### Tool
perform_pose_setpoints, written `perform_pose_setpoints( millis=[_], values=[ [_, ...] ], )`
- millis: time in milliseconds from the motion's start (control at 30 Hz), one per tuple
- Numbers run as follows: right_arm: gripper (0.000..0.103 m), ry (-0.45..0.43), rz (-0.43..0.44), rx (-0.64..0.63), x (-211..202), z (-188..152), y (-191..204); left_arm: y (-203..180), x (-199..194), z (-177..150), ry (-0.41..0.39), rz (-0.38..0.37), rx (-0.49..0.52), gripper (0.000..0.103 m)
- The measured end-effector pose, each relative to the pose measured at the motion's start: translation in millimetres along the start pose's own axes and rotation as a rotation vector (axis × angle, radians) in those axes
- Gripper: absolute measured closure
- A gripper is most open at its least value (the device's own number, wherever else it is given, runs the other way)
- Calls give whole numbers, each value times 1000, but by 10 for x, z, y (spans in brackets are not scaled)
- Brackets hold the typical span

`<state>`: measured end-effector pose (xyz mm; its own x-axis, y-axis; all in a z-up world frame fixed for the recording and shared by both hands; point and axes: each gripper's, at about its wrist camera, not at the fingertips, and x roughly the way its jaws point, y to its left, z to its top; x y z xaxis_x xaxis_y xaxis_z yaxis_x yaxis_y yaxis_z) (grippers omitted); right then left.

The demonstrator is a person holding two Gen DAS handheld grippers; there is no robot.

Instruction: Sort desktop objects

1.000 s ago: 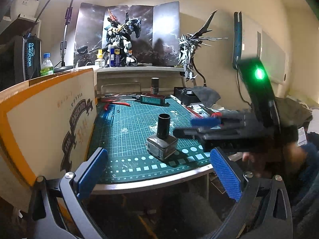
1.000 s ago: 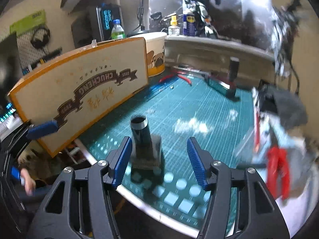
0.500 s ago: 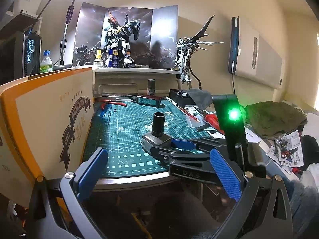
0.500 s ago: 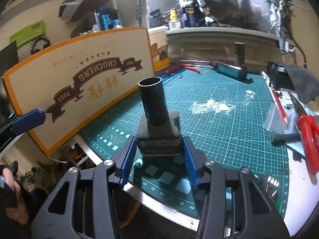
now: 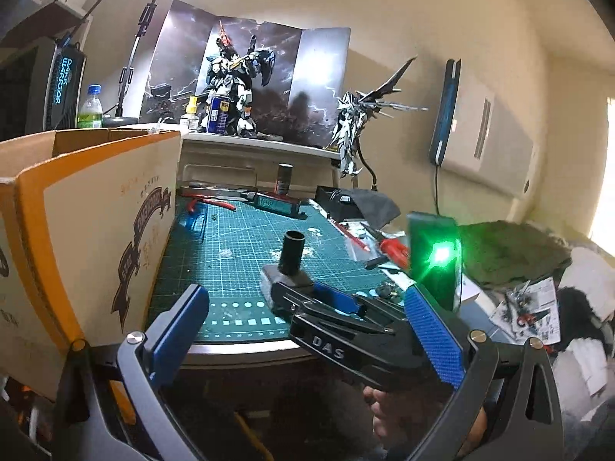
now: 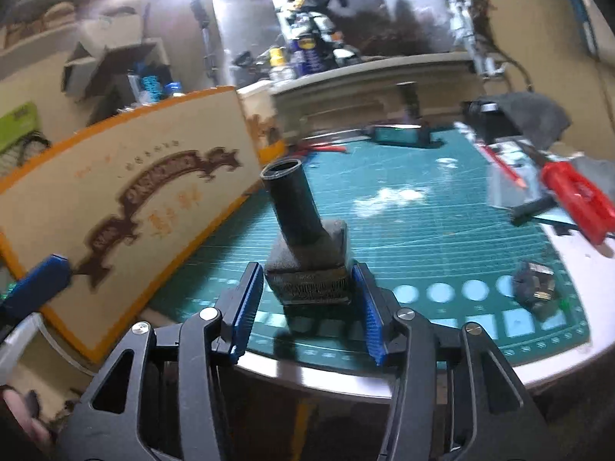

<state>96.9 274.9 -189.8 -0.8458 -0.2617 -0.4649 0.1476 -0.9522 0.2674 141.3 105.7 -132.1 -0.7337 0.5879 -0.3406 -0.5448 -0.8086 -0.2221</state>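
The green cutting mat covers the desk, its near edge just below the right gripper, whose blue pads pinch the dark square bottle (tall neck tilted). The left gripper hangs spread and empty. A cardboard box stands alongside, model figures behind

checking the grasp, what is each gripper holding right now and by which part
The right gripper clamps the dark bottle by its square base. The left gripper is open, holding nothing.
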Motion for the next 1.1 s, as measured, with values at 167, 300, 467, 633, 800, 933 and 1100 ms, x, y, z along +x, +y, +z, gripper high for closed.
perform_pose_setpoints(
  millis=[167, 300, 467, 633, 800, 933, 1100],
  values=[
    [36, -36, 86, -122, -234, 133, -91, -17, -13, 3, 2, -8, 4, 0],
    [37, 101, 218, -288, -201, 304, -320, -51, 84, -19, 40, 33, 18, 0],
    [39, 275, 304, -469, 22, 527, -472, -69, 192, -109, 70, 33, 10, 0],
    [47, 374, 351, -667, 361, 580, -331, -117, 243, -150, 87, 47, 45, 0],
    [55, 430, 434, -697, 555, 544, -298, -87, 292, -166, 98, 69, 55, 0],
    [57, 434, 430, -644, 602, 547, -280, -49, 344, -194, 112, 85, 45, 0],
    [57, 427, 408, -613, 624, 515, -136, -10, 385, -238, 128, 100, 37, 0]
  ],
)
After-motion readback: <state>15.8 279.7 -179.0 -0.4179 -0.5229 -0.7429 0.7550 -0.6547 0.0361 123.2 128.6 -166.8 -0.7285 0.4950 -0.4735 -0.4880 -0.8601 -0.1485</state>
